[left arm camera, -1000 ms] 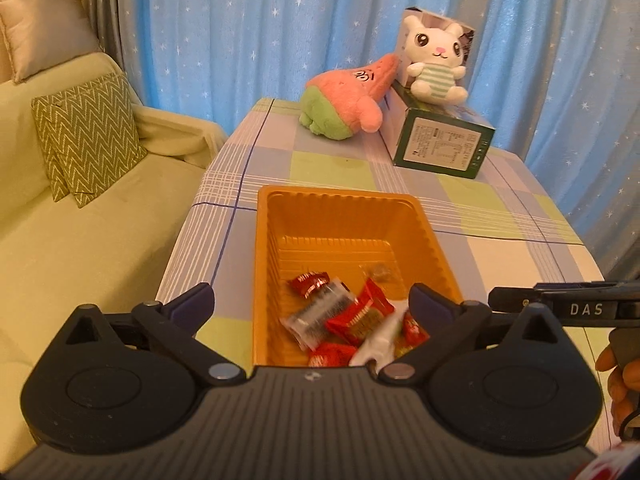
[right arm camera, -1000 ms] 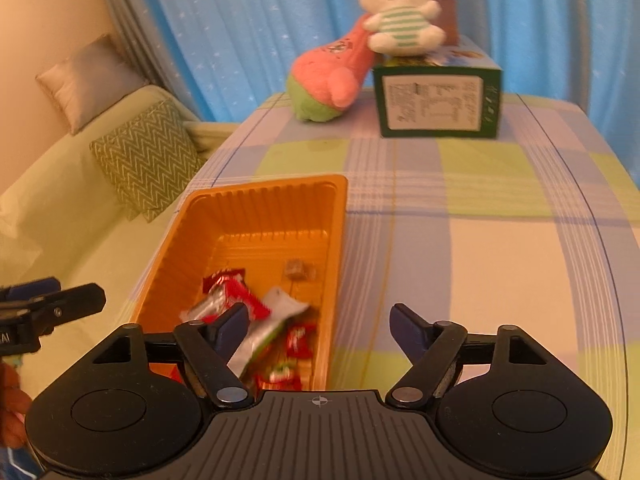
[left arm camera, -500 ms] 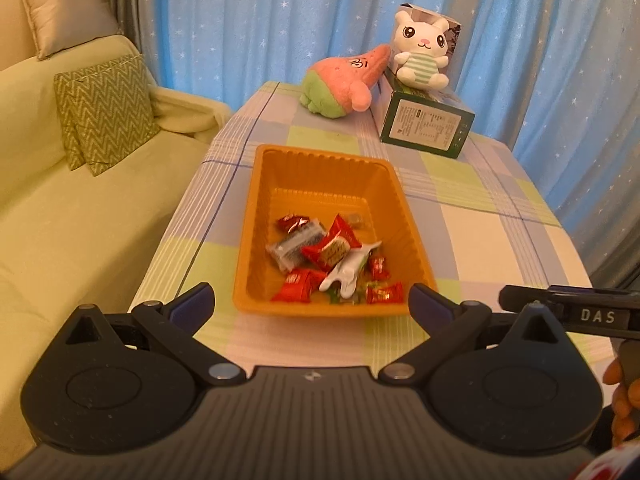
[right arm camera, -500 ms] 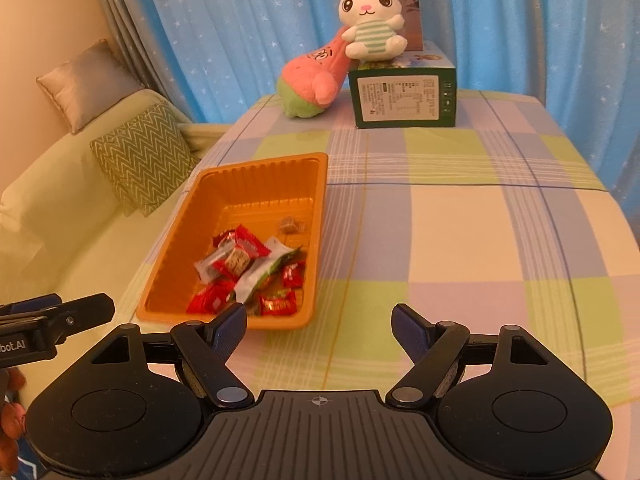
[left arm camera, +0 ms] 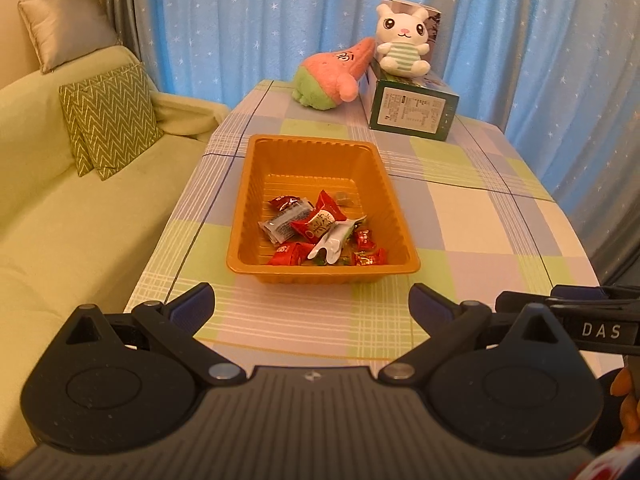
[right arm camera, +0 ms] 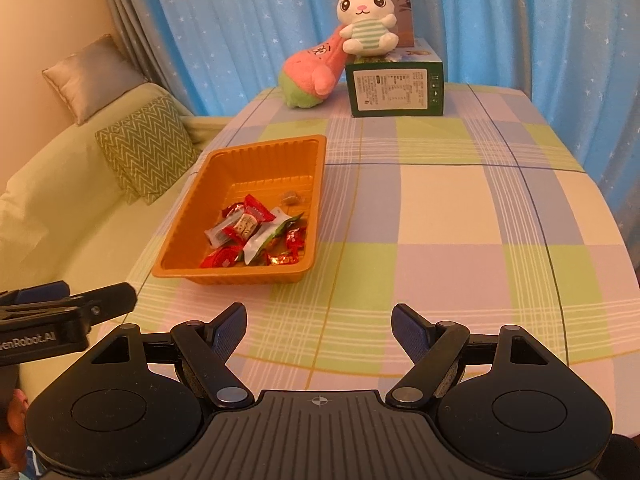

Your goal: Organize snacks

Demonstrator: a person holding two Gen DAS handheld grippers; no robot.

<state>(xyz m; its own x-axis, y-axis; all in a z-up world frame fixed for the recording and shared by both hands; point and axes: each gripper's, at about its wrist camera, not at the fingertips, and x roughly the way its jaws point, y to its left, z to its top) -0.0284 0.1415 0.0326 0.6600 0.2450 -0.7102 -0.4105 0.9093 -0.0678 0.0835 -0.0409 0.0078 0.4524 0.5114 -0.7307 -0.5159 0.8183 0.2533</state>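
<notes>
Now both claws, the left claw point(left arm camera: 312, 304) and right claw point(right arm camera: 319, 326), have withdrawn from the orange tray point(left arm camera: 240, 216), jaws apart, empty; snacks point(left arm camera: 320, 232) gathered, task apparently complete.

I see bare checked tablecloth point(right arm camera: 460, 216) across the near edge and whole right side, free to pass. The orange tray point(right arm camera: 192, 268) blocks the left; the green box point(right arm camera: 396, 88) and plush toys point(right arm camera: 320, 68) crowd the far end.

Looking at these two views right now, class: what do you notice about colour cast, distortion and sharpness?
Left wrist view: warm orange cast, fisheye bends the table edges, dark corners, orange tray and snacks sharp. Right wrist view: same cast and bending, curtain bowed, gripper body slightly soft up close.
</notes>
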